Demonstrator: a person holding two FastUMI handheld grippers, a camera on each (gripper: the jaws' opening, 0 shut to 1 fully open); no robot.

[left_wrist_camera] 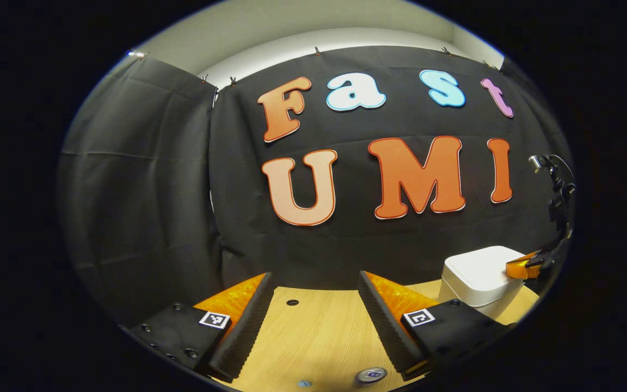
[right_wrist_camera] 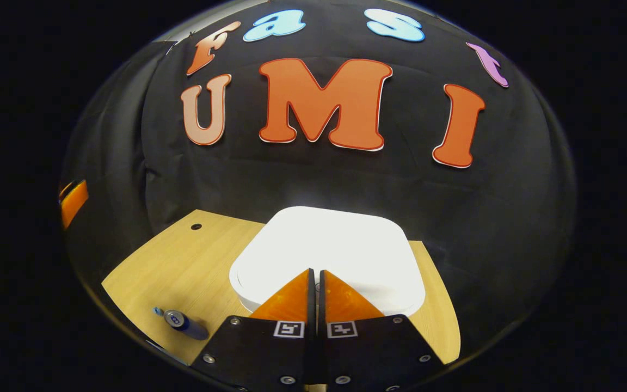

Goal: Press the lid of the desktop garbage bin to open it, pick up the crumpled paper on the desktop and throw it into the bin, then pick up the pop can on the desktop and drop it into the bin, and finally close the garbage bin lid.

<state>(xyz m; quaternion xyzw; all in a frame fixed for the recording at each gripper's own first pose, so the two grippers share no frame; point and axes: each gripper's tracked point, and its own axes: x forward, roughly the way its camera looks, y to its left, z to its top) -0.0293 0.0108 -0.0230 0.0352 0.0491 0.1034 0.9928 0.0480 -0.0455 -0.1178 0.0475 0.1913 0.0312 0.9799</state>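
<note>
step: we read it as lid press, bin [right_wrist_camera: 327,256] shut
right gripper [right_wrist_camera: 316,272]: jaws closed, empty, tips over bin lid
left gripper [left_wrist_camera: 313,305]: wide open, empty, left of bin
pop can [right_wrist_camera: 183,322]: on counter [right_wrist_camera: 183,261], left of bin
next: we push down on lid

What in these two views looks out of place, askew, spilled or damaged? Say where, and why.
Only the pop can stands out: it lies on its side on the desk, left of the white bin, rather than upright. The bin's lid sits flat and shut under the closed right gripper. Nothing looks spilled or damaged.
</note>
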